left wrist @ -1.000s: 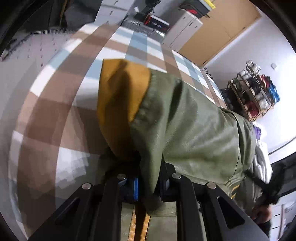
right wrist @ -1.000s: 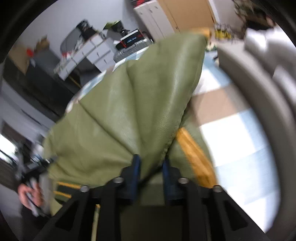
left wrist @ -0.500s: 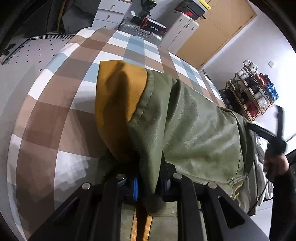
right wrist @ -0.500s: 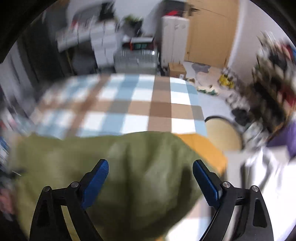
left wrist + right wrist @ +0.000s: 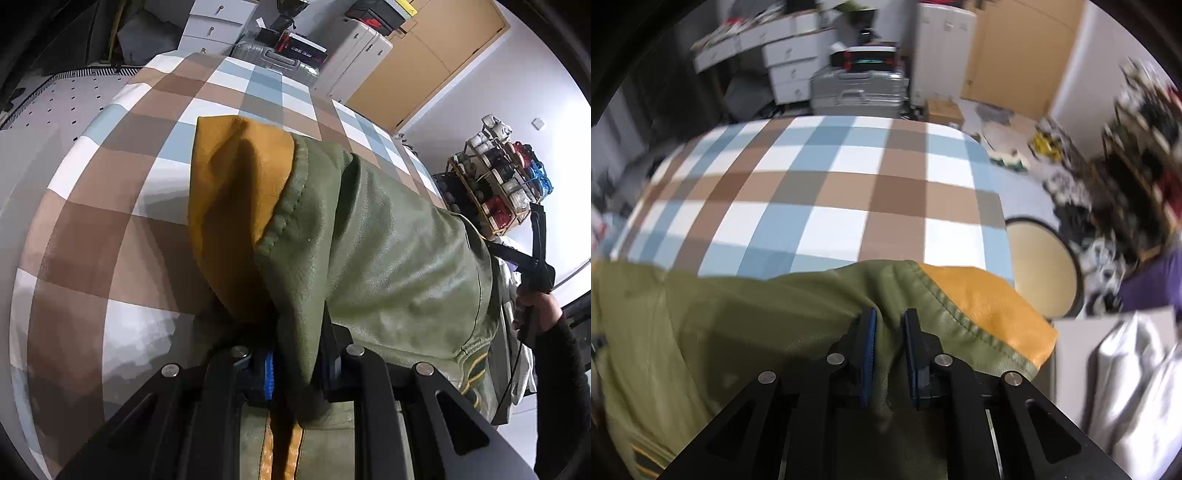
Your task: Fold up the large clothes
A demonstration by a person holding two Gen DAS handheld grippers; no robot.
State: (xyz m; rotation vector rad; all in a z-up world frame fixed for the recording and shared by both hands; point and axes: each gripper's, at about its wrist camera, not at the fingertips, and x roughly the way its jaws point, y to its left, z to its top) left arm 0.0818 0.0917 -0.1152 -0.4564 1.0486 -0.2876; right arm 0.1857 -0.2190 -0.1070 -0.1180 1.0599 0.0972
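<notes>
- Left wrist: gripper (image 5: 295,365) pinching olive jacket (image 5: 388,258) by its stitched hem, orange lining showing, draping over checked bedspread (image 5: 122,206)
- Right wrist: gripper (image 5: 889,354), jaws just having closed, clamping the hem; looking heavy, supple, slippery, so gripping seams

Olive green and mustard on checks

Olive-green jacket (image 5: 388,251) with mustard-yellow lining (image 5: 229,199) and yellow stripes at the hem; brown, pale-blue and white checked cloth (image 5: 827,192) beneath; black gripper frames with blue pads (image 5: 870,354); silver suitcase (image 5: 857,92); tan door (image 5: 424,55).
</notes>
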